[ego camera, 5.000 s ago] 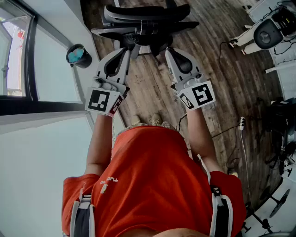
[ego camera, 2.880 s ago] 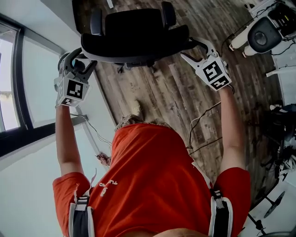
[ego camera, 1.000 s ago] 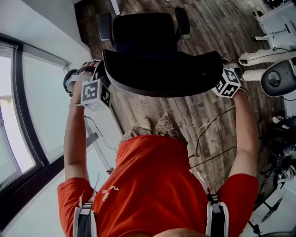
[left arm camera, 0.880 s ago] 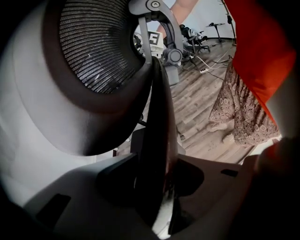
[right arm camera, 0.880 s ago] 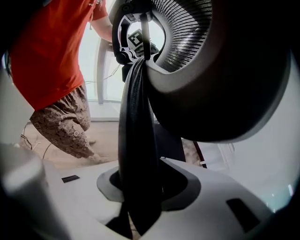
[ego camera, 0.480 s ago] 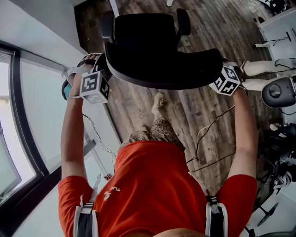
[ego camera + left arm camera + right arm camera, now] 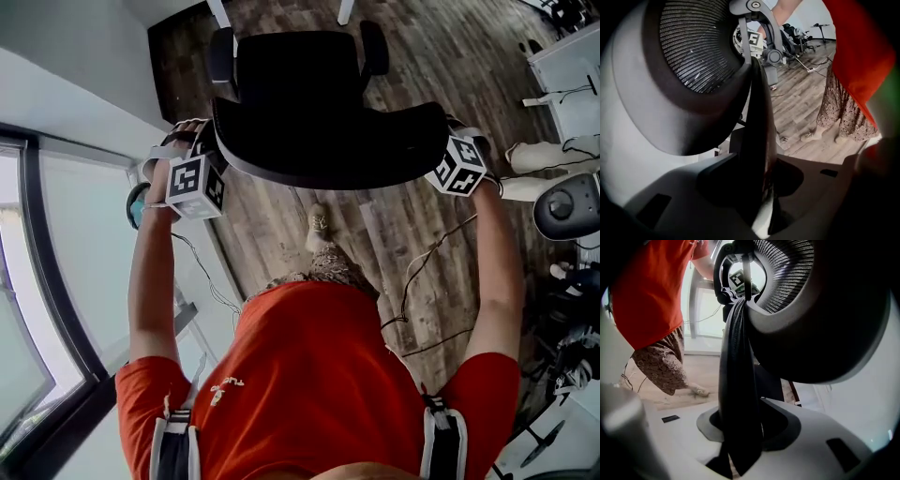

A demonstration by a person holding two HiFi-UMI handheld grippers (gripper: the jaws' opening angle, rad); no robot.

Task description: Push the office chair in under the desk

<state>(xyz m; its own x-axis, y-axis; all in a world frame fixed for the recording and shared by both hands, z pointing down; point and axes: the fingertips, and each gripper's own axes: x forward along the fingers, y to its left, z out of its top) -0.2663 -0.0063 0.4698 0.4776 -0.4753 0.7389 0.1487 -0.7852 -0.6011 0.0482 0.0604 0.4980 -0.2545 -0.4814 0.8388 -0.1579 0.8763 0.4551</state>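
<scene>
Office chair [image 7: 309, 84] backrest between claws: left claw [image 7: 761, 180] clamped on left edge, right claw [image 7: 740, 427] clamped on right edge.

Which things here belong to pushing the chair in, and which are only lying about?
Part of the job:
- office chair
- left hand-held gripper, clamped on the chair
- right hand-held gripper, clamped on the chair

Only lying about:
- floor cable
- round device at the right edge
</scene>
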